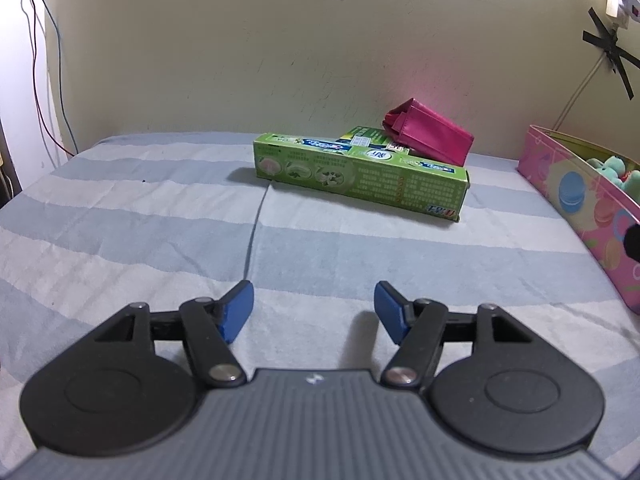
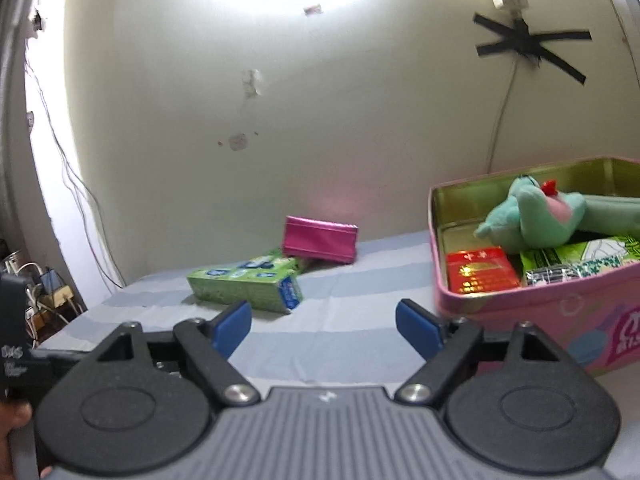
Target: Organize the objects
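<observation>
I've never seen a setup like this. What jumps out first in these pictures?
The bright pink tin on the right of the striped bedsheet, already holding a mint green plush toy, a red packet and a green packet. Further back near the wall lies a green toothpaste box, with a magenta pouch leaning on the stack behind it. Both sets of blue-tipped jaws stand open and empty in the foreground.

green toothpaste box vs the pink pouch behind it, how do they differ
The green toothpaste box is long, rigid and printed all over; the pink pouch is shorter, soft-looking and plain. The box lies flat on the striped cloth, while the pouch sits tilted, propped partly on a second green box. The toothpaste box lies nearer the grippers, the pouch closer to the wall. Both are outside the pink tin.
</observation>
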A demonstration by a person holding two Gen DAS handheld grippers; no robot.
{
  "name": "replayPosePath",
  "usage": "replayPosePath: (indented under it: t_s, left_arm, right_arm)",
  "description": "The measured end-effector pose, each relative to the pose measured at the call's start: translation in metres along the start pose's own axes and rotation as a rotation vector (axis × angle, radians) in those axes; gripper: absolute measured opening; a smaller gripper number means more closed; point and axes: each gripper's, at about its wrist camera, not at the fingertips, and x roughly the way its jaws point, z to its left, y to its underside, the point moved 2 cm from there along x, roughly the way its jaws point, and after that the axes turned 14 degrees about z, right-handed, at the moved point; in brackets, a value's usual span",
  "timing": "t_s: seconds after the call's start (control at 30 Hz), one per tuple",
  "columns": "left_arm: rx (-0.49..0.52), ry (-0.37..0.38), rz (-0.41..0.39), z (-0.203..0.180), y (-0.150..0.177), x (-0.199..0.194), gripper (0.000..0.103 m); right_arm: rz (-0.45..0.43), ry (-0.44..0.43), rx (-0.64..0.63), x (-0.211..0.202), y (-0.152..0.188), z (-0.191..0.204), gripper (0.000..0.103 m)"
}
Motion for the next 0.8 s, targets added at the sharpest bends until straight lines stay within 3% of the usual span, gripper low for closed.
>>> replayPosePath:
  t_s: [0.23, 0.4, 0.57, 0.7, 0.8]
  left_arm:
    - [-0.053, 0.053, 0.004, 0.010, -0.002, 0.000, 0.069]
    - [-0.080, 0.077, -0.002, 0.014, -0.003, -0.001, 0.069]
    - [-0.074, 0.073, -0.007, 0.013, -0.003, -0.001, 0.069]
    - [-0.075, 0.077, -0.002, 0.014, -0.003, -0.001, 0.069]
    - [-0.076, 0.077, -0.001, 0.013, -0.004, -0.001, 0.069]
  right_arm:
    - [0.022, -0.046, -0.179, 0.013, -0.039, 0.033, 0.083]
    - [0.049, -0.040, -0.342, 0.042, -0.036, 0.061, 0.083]
    - [0.148, -0.043, -0.274, 0.062, -0.015, 0.048, 0.083]
    - [0.145, -0.100, -0.136, 0.047, -0.006, 0.030, 0.089]
    - [0.139, -0.131, -0.105, 0.038, -0.002, 0.024, 0.089]
